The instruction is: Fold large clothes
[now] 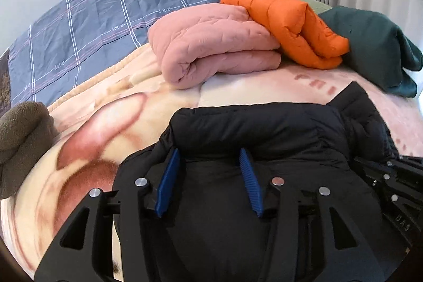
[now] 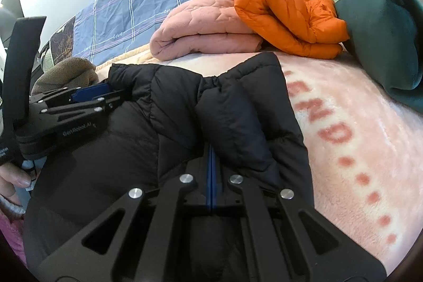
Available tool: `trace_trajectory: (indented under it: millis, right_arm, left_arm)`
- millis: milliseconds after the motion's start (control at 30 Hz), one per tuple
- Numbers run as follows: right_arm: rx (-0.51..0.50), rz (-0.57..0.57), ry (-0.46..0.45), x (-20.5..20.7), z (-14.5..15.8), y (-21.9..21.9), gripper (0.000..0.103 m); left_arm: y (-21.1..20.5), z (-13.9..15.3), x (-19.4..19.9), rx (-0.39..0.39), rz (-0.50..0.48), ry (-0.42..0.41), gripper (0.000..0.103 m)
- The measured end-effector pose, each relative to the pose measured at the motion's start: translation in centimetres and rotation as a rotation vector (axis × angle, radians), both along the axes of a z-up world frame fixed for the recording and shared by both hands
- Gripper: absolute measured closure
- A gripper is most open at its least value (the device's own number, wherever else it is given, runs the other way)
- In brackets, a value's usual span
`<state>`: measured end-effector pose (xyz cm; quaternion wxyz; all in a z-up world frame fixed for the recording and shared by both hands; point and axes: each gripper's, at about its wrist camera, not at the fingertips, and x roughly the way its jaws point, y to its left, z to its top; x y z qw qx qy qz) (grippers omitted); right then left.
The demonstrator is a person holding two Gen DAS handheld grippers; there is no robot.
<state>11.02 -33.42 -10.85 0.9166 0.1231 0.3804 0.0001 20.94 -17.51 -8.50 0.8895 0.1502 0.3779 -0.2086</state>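
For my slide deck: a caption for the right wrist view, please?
Shut right gripper on black puffer jacket, folded pink, orange garments behind.

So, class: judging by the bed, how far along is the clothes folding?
Done: the pink jacket, orange jacket and green top lie folded at the back. In hand: the black jacket, its sleeve laid across it; the right tool is shut at the sleeve, and the left tool is open over the jacket. Left: finishing this jacket; the brown fleece looks unfolded.
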Motion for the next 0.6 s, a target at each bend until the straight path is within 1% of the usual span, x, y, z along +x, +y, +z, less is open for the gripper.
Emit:
trace_trajectory:
  millis: [67,167,300,433,600]
  right_arm:
    - [-0.007,-0.002,-0.001,0.0,0.0,0.1,0.103]
    - [-0.019,-0.007,-0.008,0.0,0.0,0.2,0.103]
    - [-0.016,-0.005,-0.012,0.0,-0.1,0.2,0.103]
    - [-0.007,-0.004,-0.010,0.2,-0.2,0.1,0.103]
    - [-0.005,0.000,-0.006,0.2,-0.2,0.0,0.103]
  left_arm:
    - [0.1,-0.3,0.2,-0.007,-0.003,0.014,0.053]
    - [0.8,-0.8,0.7,-0.054,-0.009,0.049,0.053]
    - [0.9,-1.0,0.3,-0.075,-0.014,0.054,0.053]
    - [0.8,-1.3,0.2,-0.079,-0.018,0.049,0.053]
    - [0.4,-1.1,-0.1,-0.045,-0.018,0.021,0.053]
